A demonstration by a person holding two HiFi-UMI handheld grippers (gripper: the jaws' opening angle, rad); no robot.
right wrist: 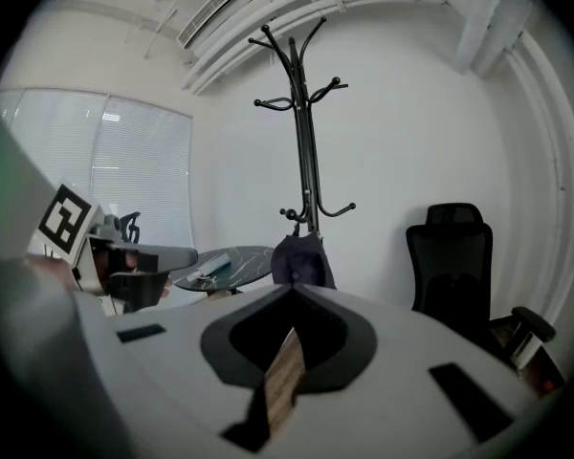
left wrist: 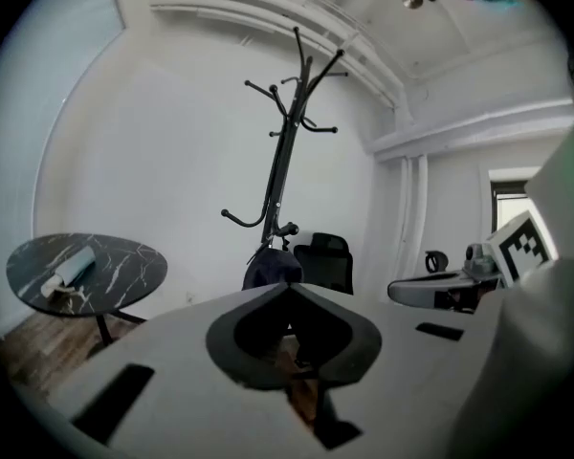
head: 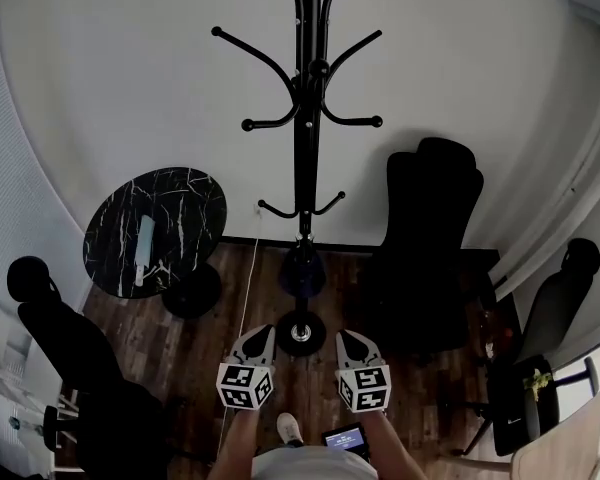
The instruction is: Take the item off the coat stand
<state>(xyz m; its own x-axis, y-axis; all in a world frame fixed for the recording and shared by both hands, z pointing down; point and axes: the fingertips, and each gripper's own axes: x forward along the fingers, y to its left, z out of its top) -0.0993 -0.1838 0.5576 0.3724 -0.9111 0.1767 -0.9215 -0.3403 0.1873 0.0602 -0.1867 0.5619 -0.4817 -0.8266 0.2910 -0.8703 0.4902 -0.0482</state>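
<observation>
Floorboards (head: 420, 408), left gripper (head: 262, 332), right gripper (head: 346, 335) level, closed

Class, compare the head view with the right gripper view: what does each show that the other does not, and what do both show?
Only the head view: the stand's round base and the person's shoe. Only the right gripper view: the ceiling vent. Both: the coat stand, the dark item hanging low on it, the marble table and the black office chair.
</observation>
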